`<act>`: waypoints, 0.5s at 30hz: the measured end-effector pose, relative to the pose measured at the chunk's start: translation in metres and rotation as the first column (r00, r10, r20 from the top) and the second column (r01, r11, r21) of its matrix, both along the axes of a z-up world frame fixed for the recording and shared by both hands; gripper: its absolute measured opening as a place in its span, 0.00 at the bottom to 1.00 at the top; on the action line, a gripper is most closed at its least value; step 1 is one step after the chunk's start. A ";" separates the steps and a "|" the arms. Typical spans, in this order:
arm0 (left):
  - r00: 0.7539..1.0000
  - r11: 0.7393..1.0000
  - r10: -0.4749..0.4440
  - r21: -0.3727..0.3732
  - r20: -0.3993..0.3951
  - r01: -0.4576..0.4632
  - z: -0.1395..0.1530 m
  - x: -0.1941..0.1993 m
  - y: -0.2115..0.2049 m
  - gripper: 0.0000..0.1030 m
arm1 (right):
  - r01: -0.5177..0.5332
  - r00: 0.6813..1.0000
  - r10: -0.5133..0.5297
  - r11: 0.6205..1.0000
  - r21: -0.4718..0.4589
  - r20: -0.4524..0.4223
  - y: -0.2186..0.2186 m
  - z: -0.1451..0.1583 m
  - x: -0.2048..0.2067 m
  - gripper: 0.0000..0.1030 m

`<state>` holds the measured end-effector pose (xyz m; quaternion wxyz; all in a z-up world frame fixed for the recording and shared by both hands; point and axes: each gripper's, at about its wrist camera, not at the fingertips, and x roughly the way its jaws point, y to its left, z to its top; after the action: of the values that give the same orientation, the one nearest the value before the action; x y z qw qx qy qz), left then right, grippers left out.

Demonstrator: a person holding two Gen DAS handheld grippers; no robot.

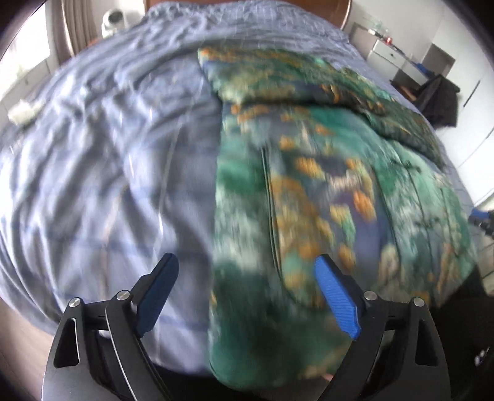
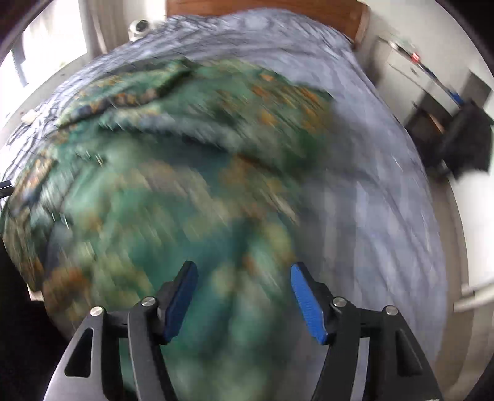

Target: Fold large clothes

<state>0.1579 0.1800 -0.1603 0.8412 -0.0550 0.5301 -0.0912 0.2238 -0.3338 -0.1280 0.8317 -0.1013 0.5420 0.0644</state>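
A large green garment [image 1: 324, 185] with an orange and white floral print lies spread on a bed with a light blue checked sheet [image 1: 102, 148]. One part of it is folded over at the far end. My left gripper [image 1: 247, 277] is open and empty, above the garment's left edge near the bed's foot. In the right wrist view the same garment [image 2: 148, 191] fills the left and middle, strongly blurred. My right gripper [image 2: 244, 283] is open and empty above the garment's near right part.
A wooden headboard [image 2: 278, 12] stands at the far end. A white dresser [image 1: 392, 55] and a dark chair with clothing [image 1: 438, 98] stand right of the bed. A small white object [image 1: 23, 112] lies on the sheet at far left. A window [image 2: 46, 46] is at left.
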 end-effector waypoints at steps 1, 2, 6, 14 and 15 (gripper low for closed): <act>1.000 1.000 -0.005 -0.013 -0.019 0.005 -0.006 -0.003 -0.002 0.88 | 0.021 0.999 -0.020 1.000 0.018 -0.034 -0.013 -0.005 -0.011 0.63; 0.999 0.999 -0.015 -0.030 -0.037 0.014 -0.011 -0.007 -0.006 0.88 | 0.039 0.997 -0.036 0.998 0.044 -0.066 -0.023 -0.010 -0.020 0.63; 0.997 0.997 -0.062 -0.045 -0.044 0.060 -0.019 -0.014 -0.024 0.88 | 0.105 0.983 -0.073 0.976 0.190 -0.170 -0.042 -0.032 -0.045 0.63; 0.994 0.997 -0.080 -0.016 -0.079 0.079 -0.020 -0.016 -0.034 0.77 | 0.072 0.983 -0.022 0.959 0.274 -0.183 -0.020 -0.045 -0.058 0.60; 0.993 0.996 -0.084 0.000 -0.087 0.085 -0.019 -0.019 -0.034 0.70 | 0.066 0.983 -0.017 0.962 0.264 -0.183 -0.019 -0.043 -0.058 0.43</act>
<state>0.1392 0.1460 -0.1794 0.8130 -0.0348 0.5681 -0.1232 0.1653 -0.3527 -0.1714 0.7869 0.0302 0.6027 0.1290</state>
